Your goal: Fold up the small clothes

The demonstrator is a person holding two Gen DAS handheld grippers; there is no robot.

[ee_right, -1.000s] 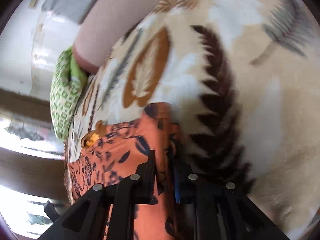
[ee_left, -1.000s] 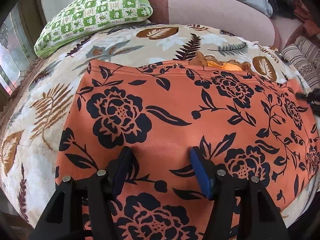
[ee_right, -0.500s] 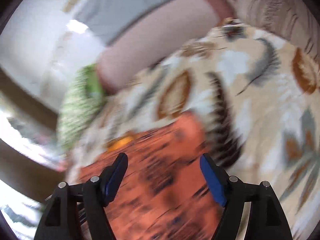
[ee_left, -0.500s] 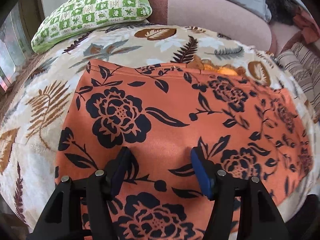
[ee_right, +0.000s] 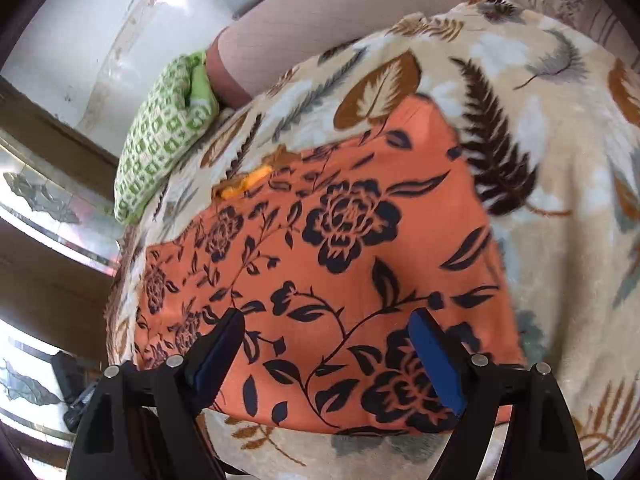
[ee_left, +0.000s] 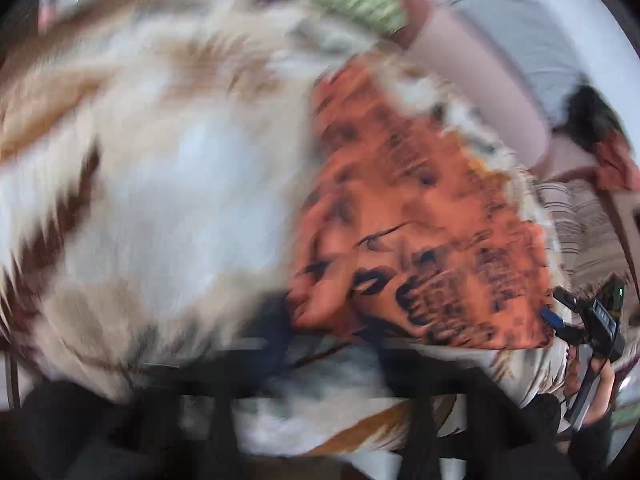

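Orange cloth (ee_right: 340, 264) lay flat on the bed (ee_right: 560, 184), unfolded; right tool (ee_right: 332, 356) gaped wide, left tool (ee_left: 320, 344) was closing, grip unclear.

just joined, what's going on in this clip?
A person with a hand-held gripper in each hand is folding an orange floral garment spread on a leaf-print blanket over a bed. The right hand-held gripper hangs open above the garment's near edge, pads clear of the cloth. The left wrist view is heavily blurred; the left hand-held gripper is closing at the garment's edge, but whether cloth is between its pads cannot be told. A green patterned pillow lies beyond.
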